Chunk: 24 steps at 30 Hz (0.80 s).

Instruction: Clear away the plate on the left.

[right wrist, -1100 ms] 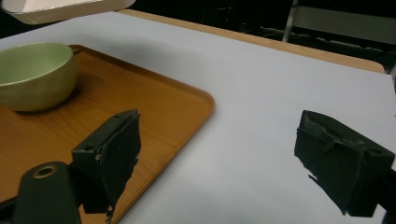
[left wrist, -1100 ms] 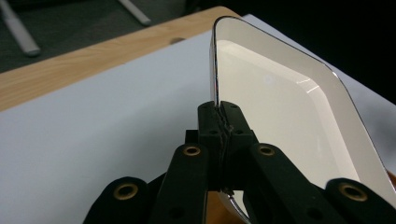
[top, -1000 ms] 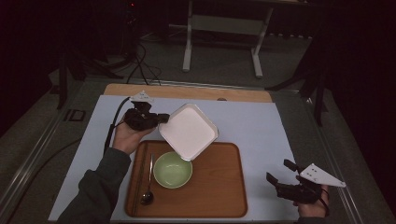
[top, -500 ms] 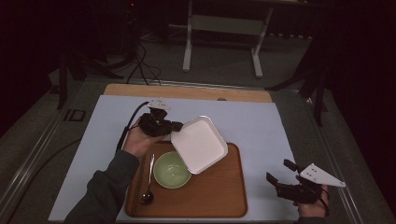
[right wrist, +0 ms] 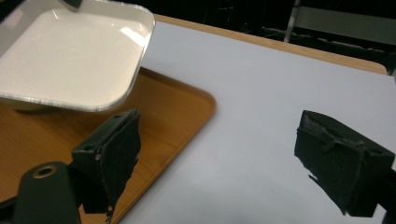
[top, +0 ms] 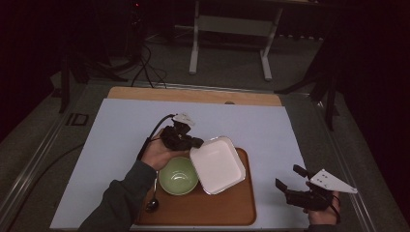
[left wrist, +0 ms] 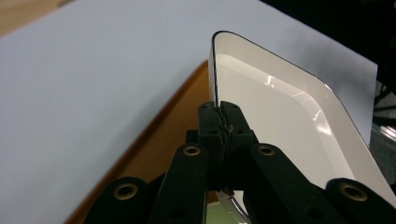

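Left claw point(top: 197, 143) clamped on one white tray point(top: 217, 164), right claw point(top: 291, 180) wide; one bowl point(top: 178, 175), one spoon point(top: 153, 200).

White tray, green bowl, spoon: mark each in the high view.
white tray point(top: 218, 165), high view, middle of its inner face.
green bowl point(top: 178, 176), high view, inside bottom.
spoon point(top: 152, 205), high view, its dark head.

left gripper point(top: 196, 143): jaws clamped | right gripper point(top: 289, 180): jaws spread, resting low
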Motion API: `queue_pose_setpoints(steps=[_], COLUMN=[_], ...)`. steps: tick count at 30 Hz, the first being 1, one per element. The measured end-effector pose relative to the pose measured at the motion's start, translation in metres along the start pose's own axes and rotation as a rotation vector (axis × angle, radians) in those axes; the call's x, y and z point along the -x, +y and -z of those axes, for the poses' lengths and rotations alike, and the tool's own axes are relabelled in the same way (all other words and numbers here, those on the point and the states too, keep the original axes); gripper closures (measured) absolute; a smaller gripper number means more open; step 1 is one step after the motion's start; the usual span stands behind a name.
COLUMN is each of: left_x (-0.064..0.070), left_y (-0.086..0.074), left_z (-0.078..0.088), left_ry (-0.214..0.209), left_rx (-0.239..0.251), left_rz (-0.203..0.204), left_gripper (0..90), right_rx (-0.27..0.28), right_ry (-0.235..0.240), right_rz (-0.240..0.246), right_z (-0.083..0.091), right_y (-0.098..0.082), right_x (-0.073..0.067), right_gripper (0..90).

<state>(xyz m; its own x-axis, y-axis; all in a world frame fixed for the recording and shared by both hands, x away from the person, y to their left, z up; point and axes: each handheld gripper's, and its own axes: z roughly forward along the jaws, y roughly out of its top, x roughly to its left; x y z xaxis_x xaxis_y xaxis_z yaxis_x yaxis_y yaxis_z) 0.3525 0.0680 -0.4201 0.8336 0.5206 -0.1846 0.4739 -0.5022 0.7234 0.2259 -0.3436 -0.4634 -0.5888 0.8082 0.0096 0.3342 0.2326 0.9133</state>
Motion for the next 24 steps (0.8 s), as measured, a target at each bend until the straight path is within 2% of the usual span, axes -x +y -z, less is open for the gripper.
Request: queue_pose_setpoints(steps=[3, 7, 15, 21, 24], left_x=[0.003, 0.009, 0.010, 0.011, 0.009], left_y=[0.000, 0.000, 0.002, 0.001, 0.000], left_z=[-0.006, -0.024, -0.042, -0.051, -0.056], left_ry=[-0.007, -0.034, -0.063, -0.063, -0.068], left_rx=[-0.026, -0.076, -0.124, -0.147, -0.154], left_rz=[-0.010, -0.024, -0.011, -0.029, -0.019], left_gripper=[89.8, 89.7, 89.6, 89.3, 89.4], right_rx=[0.000, 0.001, 0.004, 0.004, 0.004], right_ry=[0.000, 0.000, -0.001, 0.000, 0.000], right_rz=[-0.002, 0.000, -0.004, -0.002, -0.004], right_z=[0.000, 0.000, 0.000, 0.000, 0.000], right_y=[0.000, 0.000, 0.000, 0.000, 0.000], right_x=[0.000, 0.000, 0.000, 0.000, 0.001], right_gripper=[14.1, 14.1, 14.1, 14.1, 14.1])
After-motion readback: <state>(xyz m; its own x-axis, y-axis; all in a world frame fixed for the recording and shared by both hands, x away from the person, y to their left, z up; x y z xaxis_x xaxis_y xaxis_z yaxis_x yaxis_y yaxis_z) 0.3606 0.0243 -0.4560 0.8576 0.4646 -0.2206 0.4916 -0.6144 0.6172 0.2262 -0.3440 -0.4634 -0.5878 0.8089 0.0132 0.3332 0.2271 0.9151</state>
